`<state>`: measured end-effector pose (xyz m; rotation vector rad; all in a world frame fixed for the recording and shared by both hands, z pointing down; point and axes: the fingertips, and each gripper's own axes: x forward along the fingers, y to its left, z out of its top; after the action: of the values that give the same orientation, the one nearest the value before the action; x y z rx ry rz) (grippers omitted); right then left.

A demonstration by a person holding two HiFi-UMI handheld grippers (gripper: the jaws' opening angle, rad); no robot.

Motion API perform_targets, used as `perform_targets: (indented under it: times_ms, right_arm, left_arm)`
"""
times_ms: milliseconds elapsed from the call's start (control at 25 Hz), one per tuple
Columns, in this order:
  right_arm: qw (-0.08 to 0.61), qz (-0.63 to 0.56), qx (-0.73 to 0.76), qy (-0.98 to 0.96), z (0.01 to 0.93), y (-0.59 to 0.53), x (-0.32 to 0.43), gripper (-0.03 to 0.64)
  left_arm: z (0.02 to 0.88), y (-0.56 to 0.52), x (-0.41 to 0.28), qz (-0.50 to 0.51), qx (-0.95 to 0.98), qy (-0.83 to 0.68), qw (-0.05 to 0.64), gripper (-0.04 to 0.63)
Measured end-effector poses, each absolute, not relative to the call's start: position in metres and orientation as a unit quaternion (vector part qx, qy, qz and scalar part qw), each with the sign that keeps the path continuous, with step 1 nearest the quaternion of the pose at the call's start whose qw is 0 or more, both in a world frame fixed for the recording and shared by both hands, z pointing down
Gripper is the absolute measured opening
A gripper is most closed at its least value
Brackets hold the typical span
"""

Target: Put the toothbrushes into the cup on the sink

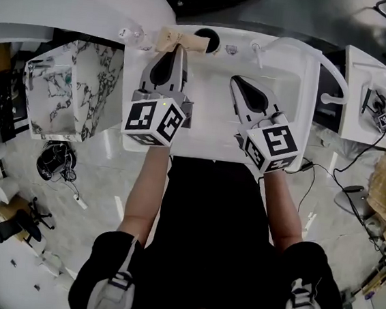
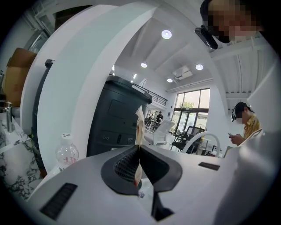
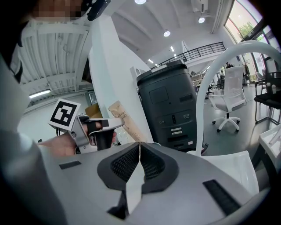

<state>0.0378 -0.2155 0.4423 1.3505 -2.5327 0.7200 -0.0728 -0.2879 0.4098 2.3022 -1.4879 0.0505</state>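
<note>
A tan paper-wrapped toothbrush packet [image 1: 181, 41] is pinched in my left gripper [image 1: 179, 48], which is shut on it at the back rim of the white sink [image 1: 304, 80]. The packet's far end reaches the dark round cup [image 1: 208, 35] behind the basin. In the left gripper view the packet [image 2: 139, 125] stands edge-on, sticking up from the left gripper [image 2: 139, 148]. My right gripper [image 1: 237, 81] hovers over the basin to the right, shut with nothing in it. The right gripper view shows the right gripper [image 3: 139, 146] closed, and the packet [image 3: 125, 121] held off to the left.
A chrome faucet [image 1: 257, 50] stands at the sink's back right. A clear plastic bottle [image 1: 127, 34] sits on the counter to the left, above a marble-patterned cabinet [image 1: 70, 86]. A second white basin [image 1: 370, 100] with cables lies to the right. A person stands in the distance [image 2: 243, 125].
</note>
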Motion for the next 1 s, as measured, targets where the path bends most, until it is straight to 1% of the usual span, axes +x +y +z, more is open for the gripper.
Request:
perform_targets:
  times_ms: [240,1000]
  right_arm:
    - [0.086,0.249,0.472,-0.841,0.447,-0.217,0.037,0.032]
    - [0.090,0.267,0.482,-0.830,0.460,-0.219,0.041,0.032]
  left_arm:
    - [0.422,-0.301,-0.071,0.009,0.816,-0.538,0.212,0.017]
    - [0.482,-0.309,-0.067,0.050,0.802,-0.540,0.250,0.017]
